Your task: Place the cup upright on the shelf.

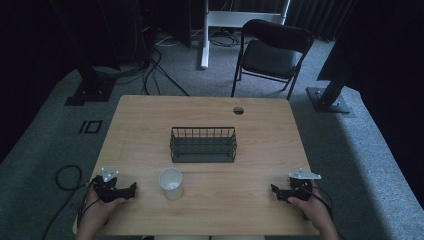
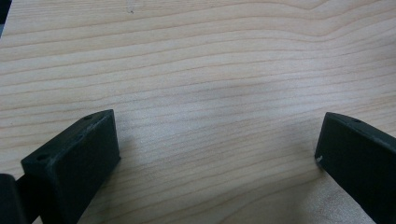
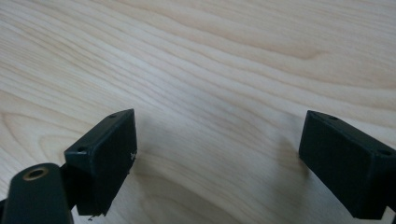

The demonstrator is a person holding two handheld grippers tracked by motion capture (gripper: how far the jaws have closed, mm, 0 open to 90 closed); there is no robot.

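Wire basket (image 1: 203, 145) and white cup (image 1: 171, 183) look empty; both grippers' jaws gape, gripping nothing.

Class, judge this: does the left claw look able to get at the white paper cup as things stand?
Probably yes. The left claw is open, and bare wooden table lies between it and the white paper cup beside it.

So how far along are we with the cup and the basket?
Nothing looks done yet. The white cup stands upright on the table, in front of the wire basket, which looks empty. Nothing is in hand: the left gripper and right gripper rest near the front edge, jaws open over bare wood. Any handling of cup or basket remains.
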